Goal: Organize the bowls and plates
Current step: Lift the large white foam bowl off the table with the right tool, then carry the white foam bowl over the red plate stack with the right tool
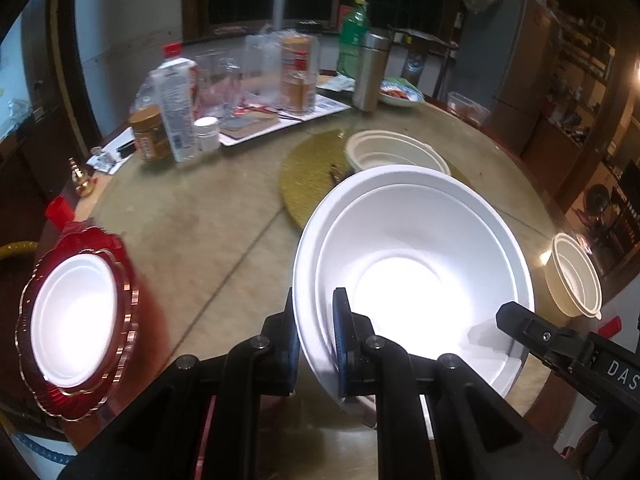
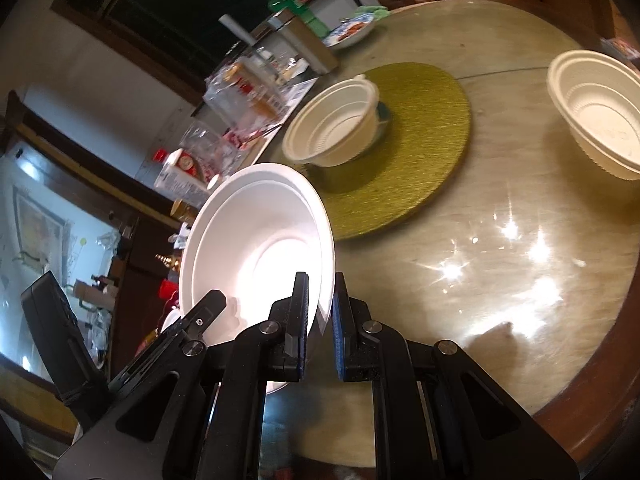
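Note:
Two nested white bowls (image 1: 416, 264) are held tilted above the round table. My left gripper (image 1: 316, 320) is shut on their near left rim. My right gripper (image 2: 320, 308) is shut on the opposite rim of the same white bowls (image 2: 256, 240); its fingertip (image 1: 516, 316) shows at the right in the left wrist view. A cream ribbed bowl (image 1: 396, 154) (image 2: 332, 128) sits on a gold round mat (image 1: 312, 172) (image 2: 400, 152). Another cream bowl (image 1: 576, 276) (image 2: 600, 116) stands near the table's right edge. A white plate on a stack of red plates (image 1: 76, 312) lies at the left.
The back of the table (image 1: 200, 220) is crowded with bottles (image 1: 176, 108), jars, a green bottle (image 1: 352, 36), a steel flask (image 1: 372, 72), a tray and a dish of food (image 1: 400, 94). A small gold ornament (image 1: 82, 180) stands by the left edge.

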Demonstrator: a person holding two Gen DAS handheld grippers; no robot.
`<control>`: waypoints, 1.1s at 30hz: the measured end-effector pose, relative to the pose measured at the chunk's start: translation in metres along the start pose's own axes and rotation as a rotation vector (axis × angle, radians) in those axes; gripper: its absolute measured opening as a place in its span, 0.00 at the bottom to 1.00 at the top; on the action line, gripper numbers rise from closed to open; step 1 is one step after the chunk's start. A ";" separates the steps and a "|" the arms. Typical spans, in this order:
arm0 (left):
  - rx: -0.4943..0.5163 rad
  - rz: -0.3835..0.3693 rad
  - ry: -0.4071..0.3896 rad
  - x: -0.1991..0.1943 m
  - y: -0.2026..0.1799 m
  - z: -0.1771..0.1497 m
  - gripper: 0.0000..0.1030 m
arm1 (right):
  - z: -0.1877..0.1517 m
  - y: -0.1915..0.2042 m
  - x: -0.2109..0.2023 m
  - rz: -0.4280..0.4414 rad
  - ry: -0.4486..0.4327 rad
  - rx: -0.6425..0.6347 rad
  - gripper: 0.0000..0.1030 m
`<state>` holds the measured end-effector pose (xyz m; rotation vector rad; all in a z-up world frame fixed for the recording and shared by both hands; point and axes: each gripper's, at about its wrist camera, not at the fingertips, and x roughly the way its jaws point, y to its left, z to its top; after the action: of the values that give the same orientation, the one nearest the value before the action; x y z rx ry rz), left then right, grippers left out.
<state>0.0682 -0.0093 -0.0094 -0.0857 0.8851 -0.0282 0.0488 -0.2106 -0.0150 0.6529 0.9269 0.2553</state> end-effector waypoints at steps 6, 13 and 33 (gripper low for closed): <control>-0.046 0.028 -0.036 -0.017 0.032 -0.001 0.13 | -0.009 0.030 0.010 0.027 0.017 -0.052 0.10; -0.086 0.054 -0.058 -0.029 0.060 -0.005 0.13 | -0.016 0.056 0.020 0.054 0.040 -0.097 0.10; -0.209 0.125 -0.104 -0.050 0.133 -0.015 0.13 | -0.042 0.127 0.057 0.098 0.093 -0.255 0.10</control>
<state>0.0233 0.1253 0.0086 -0.2250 0.7856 0.1839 0.0574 -0.0673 0.0091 0.4541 0.9334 0.4867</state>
